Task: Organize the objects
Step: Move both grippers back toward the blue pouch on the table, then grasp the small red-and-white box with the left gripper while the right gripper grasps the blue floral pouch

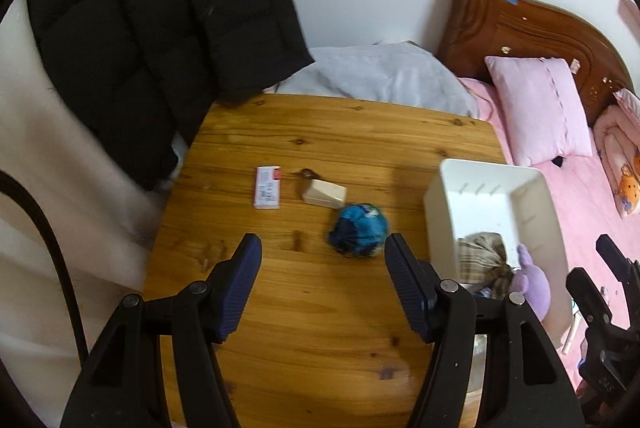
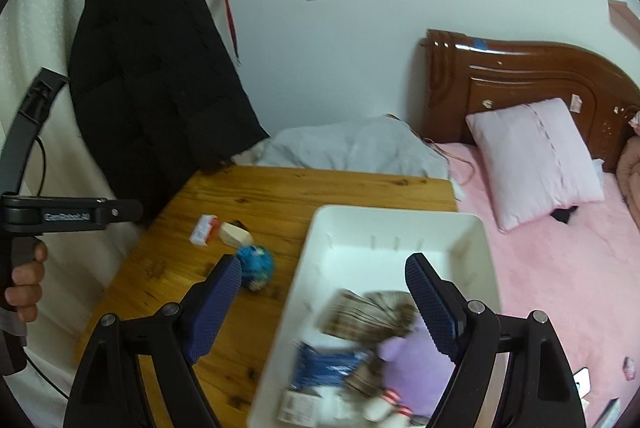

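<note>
A blue ball (image 1: 359, 229) lies on the wooden table (image 1: 320, 308), just beyond my open, empty left gripper (image 1: 323, 262). A white and red box (image 1: 267, 186) and a beige wedge block (image 1: 324, 193) lie farther back. A white bin (image 1: 440, 203) stands at the table's right edge. My right gripper (image 2: 323, 286) is open and empty above the bin (image 2: 320, 248), which holds a plaid bundle (image 2: 368, 312), a purple plush toy (image 2: 416, 360) and a blue packet (image 2: 328, 368). The ball (image 2: 256, 266), box (image 2: 205, 230) and block (image 2: 235, 234) show left of the bin.
A black coat (image 1: 160, 27) hangs at the table's back left. A grey cloth (image 1: 380, 75) lies behind the table. A bed with a pink sheet and pillow (image 1: 540, 107) runs along the right. My left handle (image 2: 60, 216) shows at the left.
</note>
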### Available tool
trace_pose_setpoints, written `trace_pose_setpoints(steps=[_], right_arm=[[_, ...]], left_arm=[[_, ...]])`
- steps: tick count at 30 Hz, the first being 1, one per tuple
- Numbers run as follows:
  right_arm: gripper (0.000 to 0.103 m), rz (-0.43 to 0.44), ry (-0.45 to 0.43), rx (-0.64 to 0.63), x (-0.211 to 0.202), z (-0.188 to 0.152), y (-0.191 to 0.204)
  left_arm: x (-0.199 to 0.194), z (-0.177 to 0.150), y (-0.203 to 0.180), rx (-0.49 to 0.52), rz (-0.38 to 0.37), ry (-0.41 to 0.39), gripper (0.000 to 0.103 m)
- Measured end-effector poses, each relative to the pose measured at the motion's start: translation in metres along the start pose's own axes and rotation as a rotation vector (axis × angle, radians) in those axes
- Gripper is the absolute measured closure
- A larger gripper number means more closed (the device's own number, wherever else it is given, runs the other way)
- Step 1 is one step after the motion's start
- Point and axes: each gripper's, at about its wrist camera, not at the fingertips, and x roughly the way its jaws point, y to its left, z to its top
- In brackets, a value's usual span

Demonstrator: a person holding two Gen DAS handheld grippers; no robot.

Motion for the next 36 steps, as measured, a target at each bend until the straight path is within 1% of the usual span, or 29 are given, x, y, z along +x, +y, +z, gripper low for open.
trace_pose_setpoints(steps=[6,10,12,14,16,19,22,26,28,32,36], right_arm=[[0.015,0.037,-0.017,0.038,0.012,0.010,0.023],[0.013,0.026,-0.026,0.071,0.022,0.016,0.038],[0.011,0.017,-0.026,0.075,0.026,0.018,0.044],[0.005,0.001,-0.030,0.069,0.031,0.020,0.052],[0.001,-0.003,-0.030,0.056,0.036,0.021,0.058],[0.001,-0.024,-0.027,0.040,0.045,0.024,0.068],[0.001,-0.040,-0.031,0.048,0.055,0.028,0.076],[0.001,-0.034,-0.039,0.107,0.069,0.036,0.083],[0.001,-0.024,-0.053,0.160,0.076,0.041,0.084],[0.001,-0.050,-0.094,0.193,0.087,0.049,0.092],[0.001,-0.091,-0.110,0.150,0.101,0.050,0.104]], left_arm=[[0.006,0.019,0.031,0.007,0.019,-0.001,0.035],[0.014,0.035,0.048,0.029,0.030,0.002,0.034],[0.021,0.043,0.056,0.040,0.037,0.025,0.029],[0.032,0.052,0.065,0.037,0.047,0.063,0.029],[0.041,0.059,0.071,0.043,0.050,0.085,0.029],[0.052,0.069,0.079,0.061,0.053,0.098,0.029],[0.063,0.082,0.085,0.068,0.039,0.102,0.029],[0.073,0.102,0.091,0.066,0.027,0.070,0.029],[0.081,0.112,0.094,0.068,0.008,0.069,0.029],[0.103,0.125,0.097,0.065,0.006,0.105,0.029],[0.127,0.130,0.100,0.058,-0.003,0.156,0.029]])
